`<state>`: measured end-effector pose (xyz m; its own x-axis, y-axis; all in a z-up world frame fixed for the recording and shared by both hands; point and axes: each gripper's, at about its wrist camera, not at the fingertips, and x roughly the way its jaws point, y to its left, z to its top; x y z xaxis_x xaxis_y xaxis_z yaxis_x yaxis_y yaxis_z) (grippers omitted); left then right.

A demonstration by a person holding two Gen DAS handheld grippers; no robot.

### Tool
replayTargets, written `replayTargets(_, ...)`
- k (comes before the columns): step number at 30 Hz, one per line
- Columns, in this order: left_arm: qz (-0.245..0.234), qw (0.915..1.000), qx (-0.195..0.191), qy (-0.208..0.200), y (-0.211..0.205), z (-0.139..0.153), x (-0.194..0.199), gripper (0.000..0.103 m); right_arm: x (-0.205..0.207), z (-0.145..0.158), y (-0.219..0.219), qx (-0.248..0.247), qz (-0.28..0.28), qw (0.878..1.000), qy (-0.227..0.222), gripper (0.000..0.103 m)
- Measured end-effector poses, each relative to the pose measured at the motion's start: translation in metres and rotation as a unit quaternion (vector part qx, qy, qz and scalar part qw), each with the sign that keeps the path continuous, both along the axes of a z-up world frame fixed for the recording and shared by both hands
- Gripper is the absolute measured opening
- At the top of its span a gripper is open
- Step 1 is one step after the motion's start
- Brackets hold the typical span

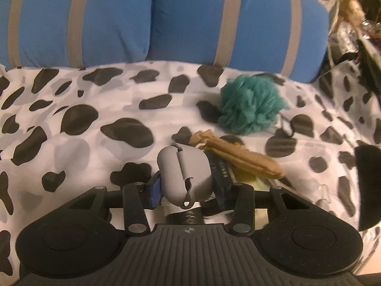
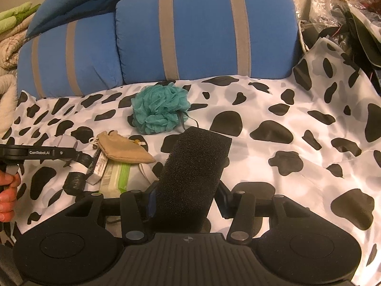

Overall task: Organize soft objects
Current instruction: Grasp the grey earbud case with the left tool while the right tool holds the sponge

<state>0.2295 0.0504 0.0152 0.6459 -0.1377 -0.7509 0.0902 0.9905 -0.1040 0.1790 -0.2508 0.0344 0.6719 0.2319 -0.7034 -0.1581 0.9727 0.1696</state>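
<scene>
Both wrist cameras are looking forward and steeply down along their fingers, close over the spotted bedsheet (image 1: 78, 147), facing the blue striped cushions (image 2: 204, 31). Both views are sharing the teal bath pouf (image 1: 250, 104) and tan drawstring pouch (image 2: 123, 150) ahead.

Grey soft case (image 1: 182, 175) raised off the sheet, black foam block (image 2: 193, 178) tilted up (both gripped), teal mesh pouf (image 2: 160, 110) lying behind
</scene>
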Motion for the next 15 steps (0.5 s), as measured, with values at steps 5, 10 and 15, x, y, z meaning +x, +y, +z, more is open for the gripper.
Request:
replayTargets(5,-0.009,0.9997,-0.012,-0.017,-0.002,0.009,-0.013,0.043,-0.006,0.000,0.001,0.007,0.001,1.000,0.005,0.051)
replayTargets(10,-0.017,0.9992,-0.025,-0.026,-0.002,0.014,-0.030,0.043,-0.013,0.000,0.000,0.023,0.005,1.000,0.008,0.051)
replayTargets(15,-0.021,0.9992,-0.026,-0.023,-0.004,0.016,-0.048,0.043,-0.024,-0.001,0.001,0.041,0.016,0.999,0.014,0.051)
